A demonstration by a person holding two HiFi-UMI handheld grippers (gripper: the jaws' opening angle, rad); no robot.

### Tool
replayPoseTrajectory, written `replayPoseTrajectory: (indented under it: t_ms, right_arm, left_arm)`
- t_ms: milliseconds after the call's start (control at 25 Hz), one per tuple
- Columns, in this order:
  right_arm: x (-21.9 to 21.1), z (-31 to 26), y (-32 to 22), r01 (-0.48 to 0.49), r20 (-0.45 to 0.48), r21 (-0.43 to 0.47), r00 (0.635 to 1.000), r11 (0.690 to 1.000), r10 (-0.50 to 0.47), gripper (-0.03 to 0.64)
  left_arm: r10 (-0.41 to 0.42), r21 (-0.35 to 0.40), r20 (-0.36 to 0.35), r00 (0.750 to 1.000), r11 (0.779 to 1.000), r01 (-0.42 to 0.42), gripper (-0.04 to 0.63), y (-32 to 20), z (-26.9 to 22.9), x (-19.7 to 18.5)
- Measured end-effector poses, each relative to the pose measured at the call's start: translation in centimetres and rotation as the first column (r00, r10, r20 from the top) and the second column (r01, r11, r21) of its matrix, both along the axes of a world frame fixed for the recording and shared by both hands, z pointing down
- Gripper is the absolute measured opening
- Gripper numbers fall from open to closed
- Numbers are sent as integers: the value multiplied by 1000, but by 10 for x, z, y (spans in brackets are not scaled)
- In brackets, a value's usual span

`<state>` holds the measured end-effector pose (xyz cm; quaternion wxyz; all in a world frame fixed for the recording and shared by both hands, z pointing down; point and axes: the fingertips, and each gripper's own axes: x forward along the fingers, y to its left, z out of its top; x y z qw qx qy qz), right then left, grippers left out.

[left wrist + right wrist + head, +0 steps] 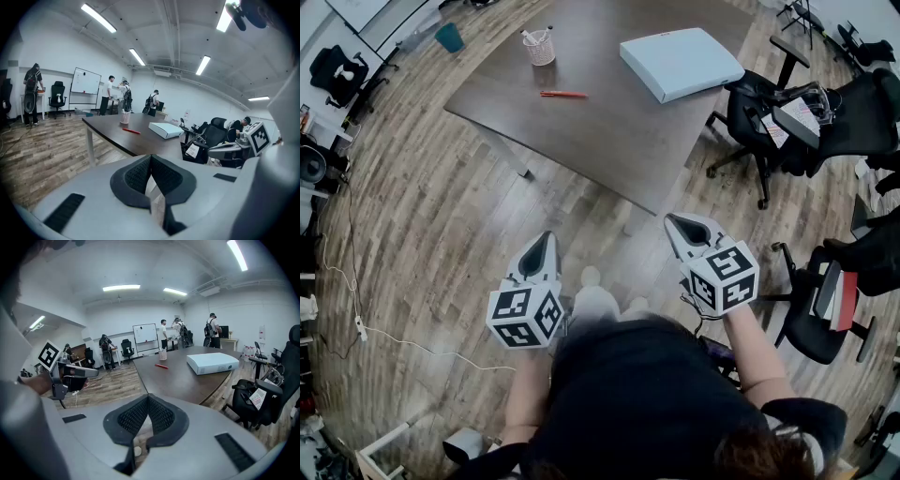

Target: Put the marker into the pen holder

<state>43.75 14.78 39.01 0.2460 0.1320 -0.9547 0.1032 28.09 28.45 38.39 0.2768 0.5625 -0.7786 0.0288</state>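
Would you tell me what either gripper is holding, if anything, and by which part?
Nothing: the left gripper and right gripper are both shut and empty.

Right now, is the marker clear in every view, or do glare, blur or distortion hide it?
Head view: strong fisheye bends the table edges, but the marker reads sharp and evenly lit. Left gripper view: dark vignetted corners, bright ceiling lights, marker small yet distinct. Right gripper view: same vignette, marker small, unblurred.
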Motion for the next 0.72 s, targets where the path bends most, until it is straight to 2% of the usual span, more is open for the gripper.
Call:
replayPoseTrajectory:
  t_ms: [400, 720]
  right_arm:
    - [-17, 1, -3, -17, 6, -21, 1000, 1000, 17, 18]
    - [-50, 2, 6, 25, 3, -34, 1000, 999, -25, 18]
  left_arm:
    - [4, -4, -3, 1000, 1000, -4, 28, -2, 1, -19]
    - [9, 6, -12, 1000, 1000, -8, 28, -1, 4, -46]
